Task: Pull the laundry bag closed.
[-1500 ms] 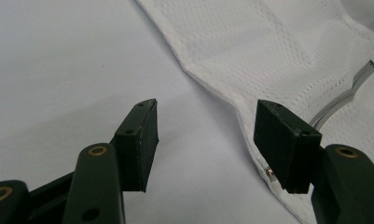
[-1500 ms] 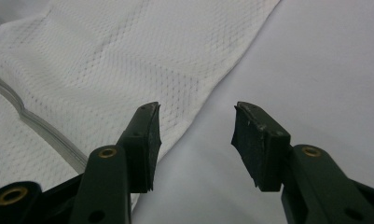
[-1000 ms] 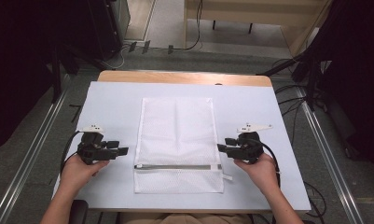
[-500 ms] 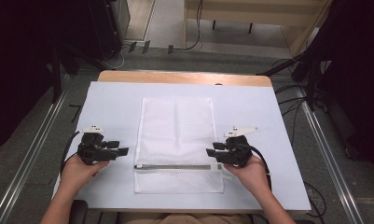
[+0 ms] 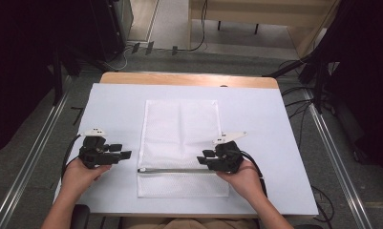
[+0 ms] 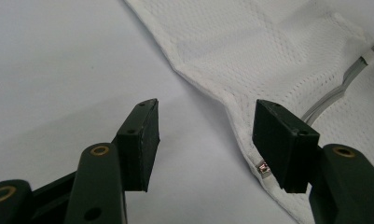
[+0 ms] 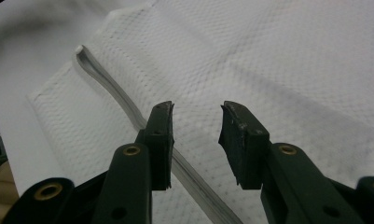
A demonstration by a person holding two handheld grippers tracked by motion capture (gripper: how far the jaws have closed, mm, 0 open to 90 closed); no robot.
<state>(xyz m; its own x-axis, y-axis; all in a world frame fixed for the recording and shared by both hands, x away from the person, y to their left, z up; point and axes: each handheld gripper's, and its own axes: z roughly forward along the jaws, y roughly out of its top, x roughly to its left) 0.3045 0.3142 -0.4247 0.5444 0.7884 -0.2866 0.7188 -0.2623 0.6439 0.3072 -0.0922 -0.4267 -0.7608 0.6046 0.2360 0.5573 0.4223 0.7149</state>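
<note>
Mesh laundry bag [image 5: 182,143], white and flat, lies in the middle of the counter [image 5: 117,100], which is covered in a white sheet. Its long sides run from near to far, and a grey zipper [image 5: 177,170] crosses it from left to right close to the near end.

At the right end of that zipper the right gripper [image 5: 204,160] sits over the bag's right edge, pointing left, with the person's right hand [image 5: 241,177] behind it. In the right gripper view its jaws stand apart with nothing between them; the mesh [image 7: 278,60] lies just below and beyond them, and the zipper [image 7: 128,102] runs past the left jaw, passing under it toward the near edge of that picture.

The left gripper [image 5: 123,155] is on the bare counter just left of the bag's left edge, pointing right, near the left end of the zipper but apart from the fabric in the high view. It is held by the left hand [image 5: 81,174]. In the left gripper view its jaws are wide apart and empty: the left jaw is over plain counter [image 6: 58,70], while the right jaw is over the bag's hemmed edge [image 6: 231,105], where a small metal zipper end [image 6: 264,169] shows just beside the jaw.
</note>
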